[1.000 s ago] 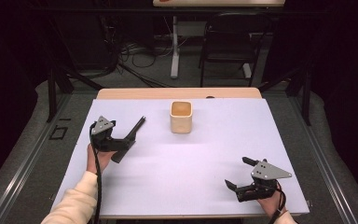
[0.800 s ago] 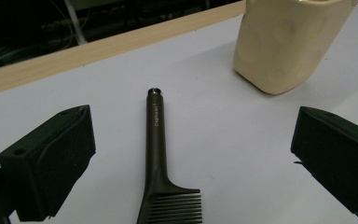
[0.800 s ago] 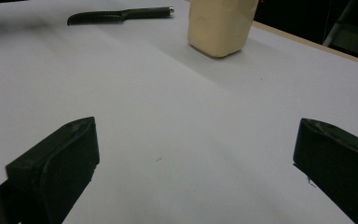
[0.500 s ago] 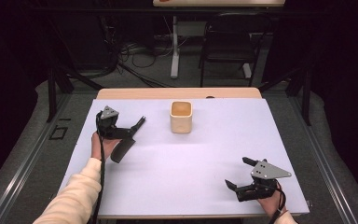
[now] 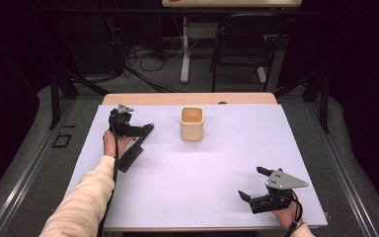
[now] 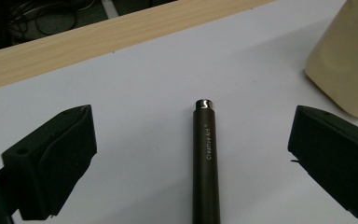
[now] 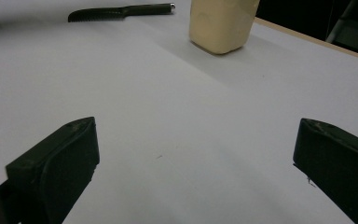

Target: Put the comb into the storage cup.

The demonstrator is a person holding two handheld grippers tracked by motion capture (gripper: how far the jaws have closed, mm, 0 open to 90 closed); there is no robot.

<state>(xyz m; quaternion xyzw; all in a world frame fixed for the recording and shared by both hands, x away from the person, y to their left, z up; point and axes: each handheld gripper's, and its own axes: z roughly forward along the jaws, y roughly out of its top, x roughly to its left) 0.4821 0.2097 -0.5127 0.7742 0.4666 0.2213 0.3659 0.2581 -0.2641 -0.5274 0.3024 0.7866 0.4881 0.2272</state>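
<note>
**Left gripper lined up over the tool, grip not yet made**

At the left of the table (image 5: 212,197), the left gripper (image 5: 137,130) hovers over a dark, flat-bladed tool (image 5: 131,157) with its jaws spread wide and nothing between them clamped. In the left gripper view the tool's round handle (image 6: 206,163) lies midway between the jaws, untouched on both sides, so closing and lifting are left to do. The tool lies flat on the white surface; its long axis runs diagonally, handle end pointing towards the far edge and the cream cup (image 5: 192,123), blade towards the person. Near the right front corner, the right gripper (image 5: 252,183) rests open and empty, well apart from both.
</note>
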